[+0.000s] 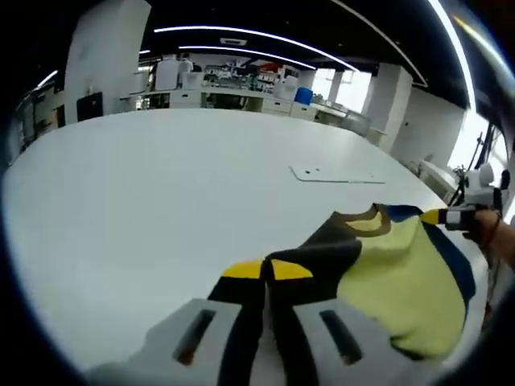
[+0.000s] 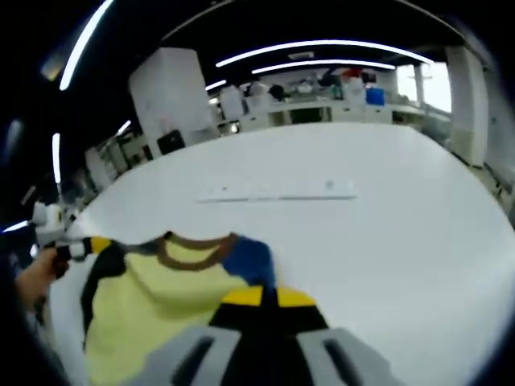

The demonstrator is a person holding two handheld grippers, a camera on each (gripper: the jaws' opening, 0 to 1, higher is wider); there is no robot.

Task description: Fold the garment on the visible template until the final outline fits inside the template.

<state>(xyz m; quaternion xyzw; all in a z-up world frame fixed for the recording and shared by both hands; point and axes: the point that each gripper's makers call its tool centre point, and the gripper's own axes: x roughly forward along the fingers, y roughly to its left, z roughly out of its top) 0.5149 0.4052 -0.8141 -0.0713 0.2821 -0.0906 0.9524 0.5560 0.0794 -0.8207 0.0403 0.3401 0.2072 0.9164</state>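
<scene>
Both grippers, left [image 1: 265,277] and right [image 2: 264,299], pinch the shirt [image 1: 402,281] with shut fingers, lifted above the desk [image 1: 177,193]; folding looks barely begun.

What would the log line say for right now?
left gripper: shut on shirt | right gripper: shut on shirt | shirt: held up over table | template: bare, beyond shirt

Soft matt cloth garment [image 1: 402,281], yellow, navy, brown-trimmed; smooth matt white worktop [image 1: 161,201]; grey plastic gripper [image 1: 265,277] jaws
</scene>
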